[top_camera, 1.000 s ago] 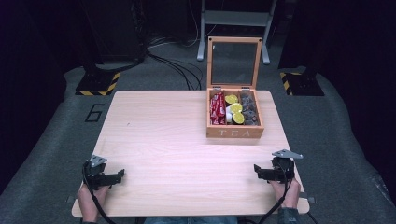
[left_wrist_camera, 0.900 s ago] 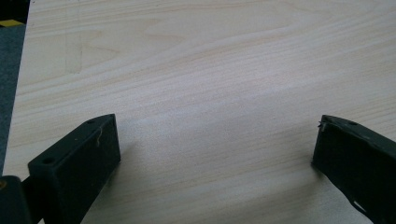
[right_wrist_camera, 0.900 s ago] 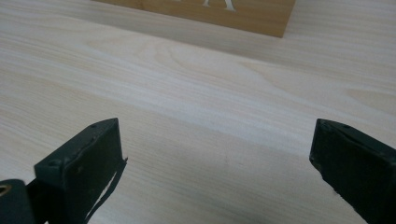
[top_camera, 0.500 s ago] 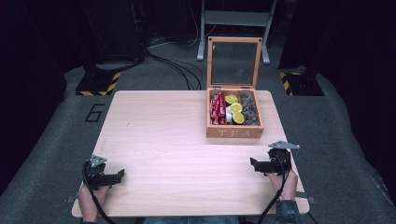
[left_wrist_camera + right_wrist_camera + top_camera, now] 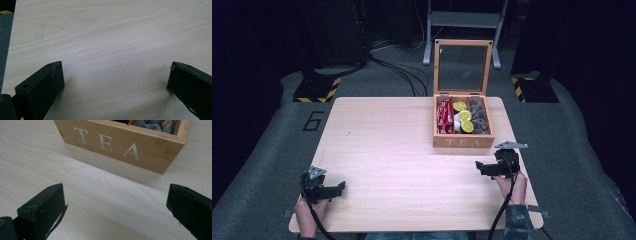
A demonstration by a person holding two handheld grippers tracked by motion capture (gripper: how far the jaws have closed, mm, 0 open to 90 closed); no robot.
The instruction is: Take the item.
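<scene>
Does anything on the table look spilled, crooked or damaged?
Nothing stands out. The tea box sits square on the table, lid upright, sachets inside its compartments. The left gripper and right gripper are open and empty.

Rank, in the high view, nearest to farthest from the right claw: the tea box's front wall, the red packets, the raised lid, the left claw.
From the right claw:
1. Front wall, just beyond it.
2. Red packets, in the box's left compartment.
3. Lid, upright at the box's back.
4. Left claw, at the table's opposite near corner.
</scene>
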